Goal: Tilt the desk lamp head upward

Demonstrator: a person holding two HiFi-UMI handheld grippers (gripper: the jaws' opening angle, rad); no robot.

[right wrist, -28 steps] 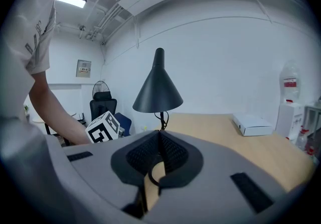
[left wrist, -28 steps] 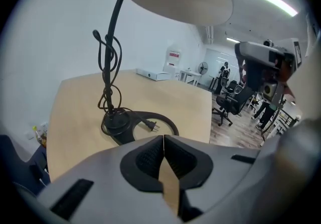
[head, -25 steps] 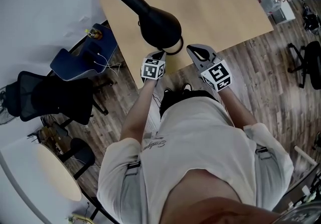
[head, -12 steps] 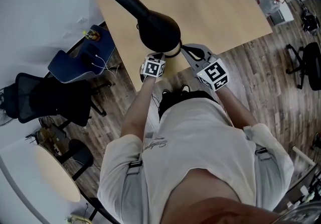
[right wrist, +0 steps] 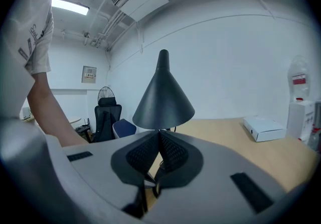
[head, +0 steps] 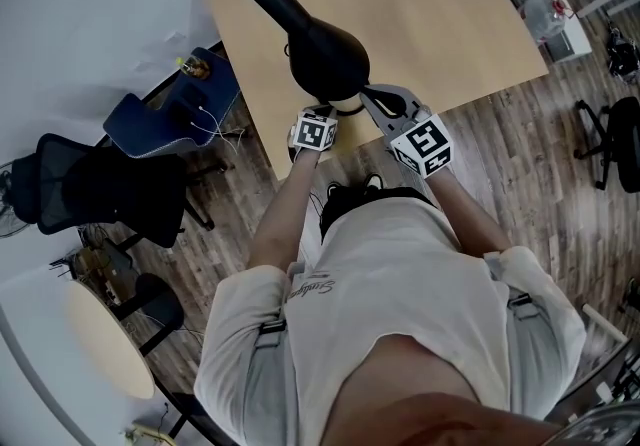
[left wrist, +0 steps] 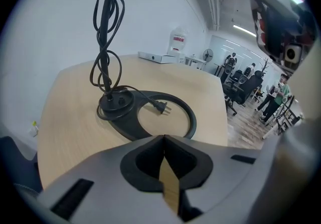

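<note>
On the table [head: 440, 24], just ahead of the left gripper [left wrist: 164, 142] and right gripper [right wrist: 159, 136], both pinched together and empty, the lamp head [head: 325, 59] looks hard, smooth and light, best nudged under its wide rim.

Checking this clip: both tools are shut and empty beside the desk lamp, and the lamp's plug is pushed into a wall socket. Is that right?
Not quite. The plug is not in a socket: the left gripper view shows it lying loose on the table, inside the lamp's ring base. The rest holds: the left tool and right tool are both shut and empty.
</note>
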